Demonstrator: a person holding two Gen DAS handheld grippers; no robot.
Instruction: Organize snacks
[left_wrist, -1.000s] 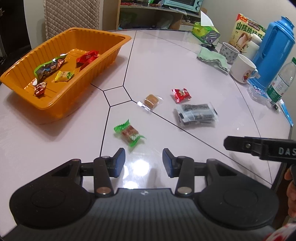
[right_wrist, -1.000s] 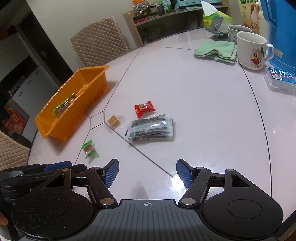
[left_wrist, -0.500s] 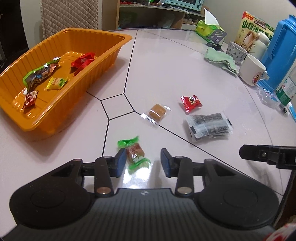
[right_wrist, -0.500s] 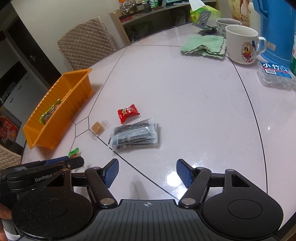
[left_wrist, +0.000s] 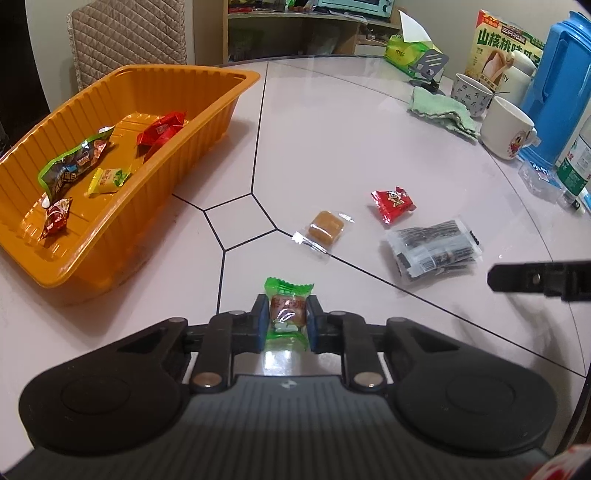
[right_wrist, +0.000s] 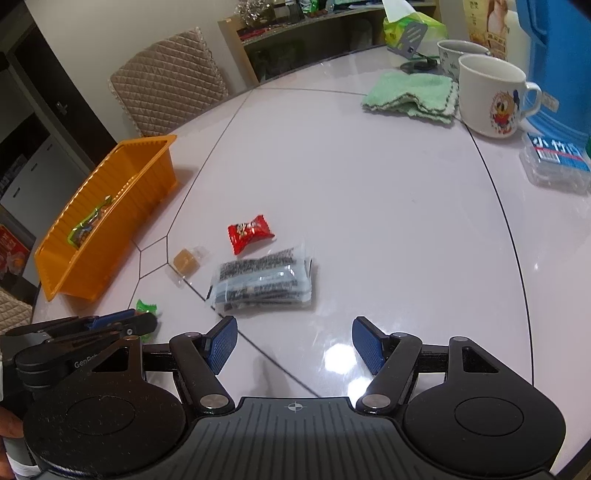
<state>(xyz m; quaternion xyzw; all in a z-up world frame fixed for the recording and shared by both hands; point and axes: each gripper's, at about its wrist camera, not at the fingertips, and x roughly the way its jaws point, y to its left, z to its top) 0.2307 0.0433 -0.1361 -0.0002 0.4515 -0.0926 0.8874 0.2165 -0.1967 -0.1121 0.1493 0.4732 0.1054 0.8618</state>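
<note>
Your left gripper (left_wrist: 286, 320) is clamped on the green candy (left_wrist: 287, 313), ready for the tray (left_wrist: 122, 236) at 10 o'clock; your right gripper (right_wrist: 294, 344) waits apart.

The green candy (left_wrist: 287, 314) is covered on both flanks by the left gripper's (left_wrist: 286, 319) pads, and its print is too blurred to read. From the right wrist only a green tip (right_wrist: 146, 307) of it shows past the left gripper (right_wrist: 122, 325), so the grip cannot be seen there. The tray's (left_wrist: 155, 70) near left corner runs off the frame edge; from the right wrist its wall (right_wrist: 122, 206) hides all but one wrapper (right_wrist: 86, 227). The flask (left_wrist: 561, 85) and bottle (left_wrist: 578, 158) at the tabletop's right edge are cut off. The right gripper (left_wrist: 539, 275) enters as one dark bar, fingertips out of frame. Print on the black packet (left_wrist: 434, 247) is illegible.
</note>
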